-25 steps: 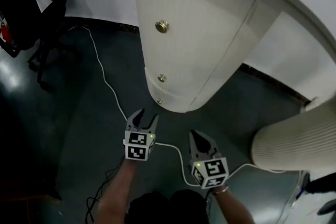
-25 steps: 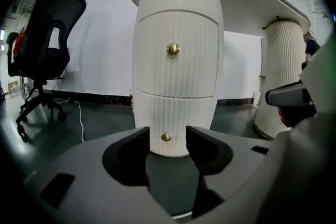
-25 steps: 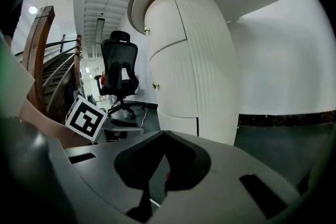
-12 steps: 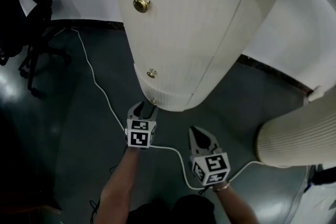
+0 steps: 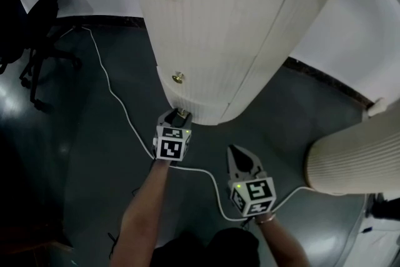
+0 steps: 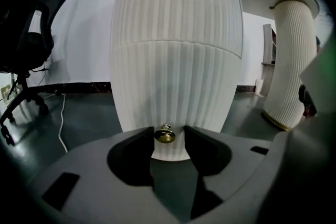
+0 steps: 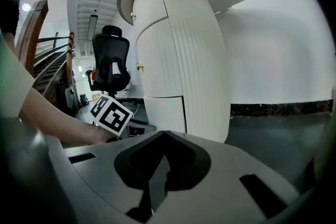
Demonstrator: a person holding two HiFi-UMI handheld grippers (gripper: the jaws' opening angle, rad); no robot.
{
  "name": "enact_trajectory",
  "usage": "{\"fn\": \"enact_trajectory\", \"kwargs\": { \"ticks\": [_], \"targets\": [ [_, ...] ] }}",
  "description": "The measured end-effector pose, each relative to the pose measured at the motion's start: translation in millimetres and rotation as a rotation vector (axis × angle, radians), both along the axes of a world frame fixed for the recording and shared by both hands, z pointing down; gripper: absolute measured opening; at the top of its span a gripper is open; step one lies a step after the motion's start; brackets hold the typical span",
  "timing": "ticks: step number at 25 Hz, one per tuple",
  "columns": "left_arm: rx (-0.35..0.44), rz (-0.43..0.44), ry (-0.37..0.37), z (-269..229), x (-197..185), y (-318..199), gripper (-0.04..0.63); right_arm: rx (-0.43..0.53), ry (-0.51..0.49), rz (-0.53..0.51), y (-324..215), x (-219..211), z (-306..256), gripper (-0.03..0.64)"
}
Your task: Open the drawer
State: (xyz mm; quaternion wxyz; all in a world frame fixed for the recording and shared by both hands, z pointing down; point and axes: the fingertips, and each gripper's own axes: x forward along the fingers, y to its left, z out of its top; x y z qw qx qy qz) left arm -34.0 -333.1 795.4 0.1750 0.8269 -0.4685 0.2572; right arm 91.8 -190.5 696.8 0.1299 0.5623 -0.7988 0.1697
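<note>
The brass knob (image 6: 165, 135) of the bottom drawer (image 6: 176, 86) is bracketed by the parted left hand-held gripper (image 5: 177, 115); the right hand-held gripper (image 5: 241, 162) is closed, empty; the small round knob could be slipped off if pulled before being clenched firmly.

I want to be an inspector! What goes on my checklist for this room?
Surface: dark floor, bare and shiny.
Job's things: white ribbed cabinet, drawers look shut; bottom knob sits between the left jaws.
Clutter: nothing seen.
Grippers: left gripper open, one jaw on each side of the knob; right gripper shut, empty, held back.
Cables: white cable snakes across the floor.
Surroundings: black office chair, white ribbed pillar, white wall.
</note>
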Motion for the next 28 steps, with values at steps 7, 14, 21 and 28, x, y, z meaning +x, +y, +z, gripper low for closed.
{"fn": "enact_trajectory", "kwargs": {
  "ticks": [7, 14, 21, 28],
  "targets": [
    [-0.012, 0.018, -0.033, 1.0, -3.9, -1.6, 0.106, 0.000, 0.023, -0.009, 2.8, 3.4, -5.1, 0.003],
    [-0.023, 0.018, -0.033, 1.9, -9.0, 4.6, 0.104, -0.005, 0.021, 0.011, 4.2, 11.8, -0.9, 0.003],
    [-0.049, 0.005, -0.055, 4.0, -22.1, 25.1, 0.104, -0.011, 0.020, -0.003, 10.7, 8.5, -7.6, 0.003],
    [-0.086, -0.018, -0.076, 5.5, -43.5, 53.9, 0.104, -0.008, 0.018, -0.027, 16.7, -1.7, -16.4, 0.003]
  ]
}}
